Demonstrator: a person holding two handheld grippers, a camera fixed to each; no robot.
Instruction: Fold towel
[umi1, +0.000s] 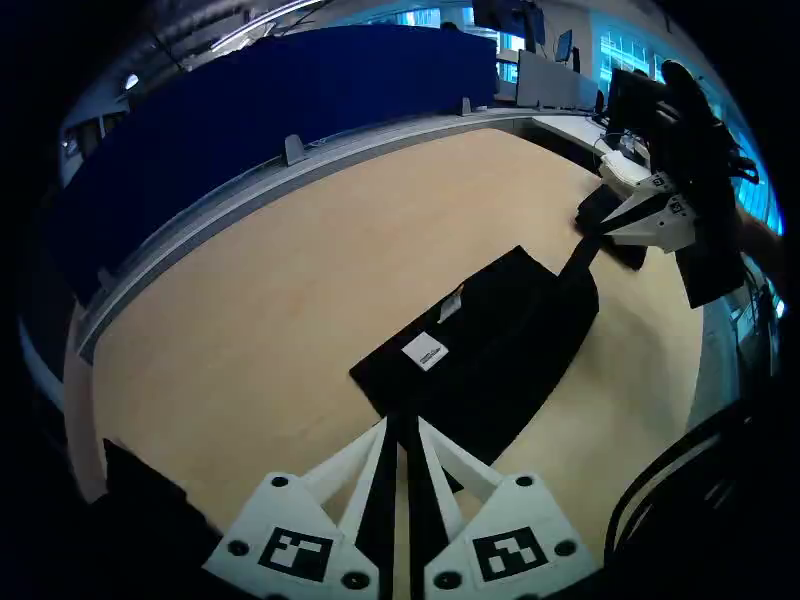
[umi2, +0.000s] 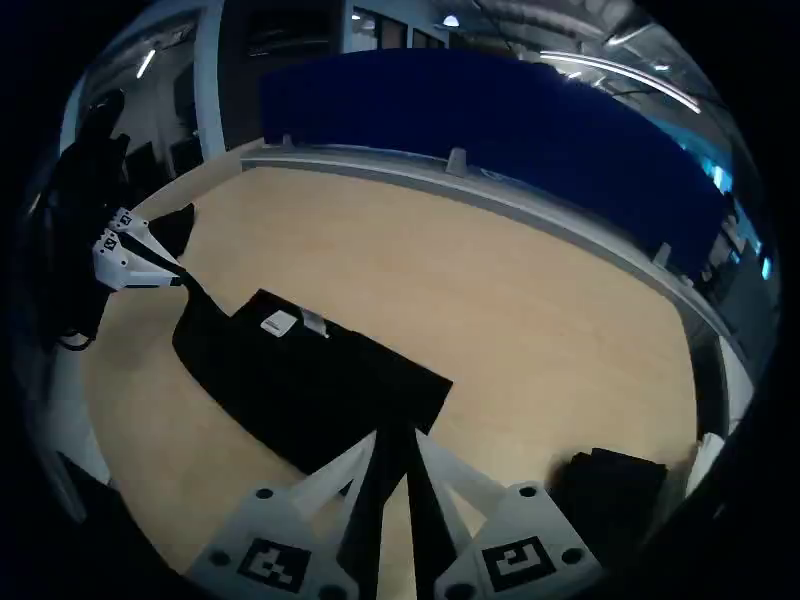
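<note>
Showing a black towel (umi1: 500, 340) spread lengthwise on a light wooden table (umi1: 300, 280), held at its 2 opposite ends.

Left gripper view: the left gripper (umi1: 403, 420) sits at the bottom of the picture, its jaws clenched on the near corner of the towel. A white label (umi1: 425, 351) lies on the cloth just beyond that corner. At the far end, near the right edge of the table, the right gripper (umi1: 592, 240) meets the towel's other end, which narrows toward it.

Right gripper view: the right gripper's jaws are drawn together on the near edge of the towel, which runs away to the upper left, where the left gripper pinches the far end. 2 white tags show on the cloth near that end. A dark bundle (umi2: 610, 485) rests on the table to the right, apart from the towel. A blue partition (umi2: 500, 130) stands along the table's far edge.
</note>
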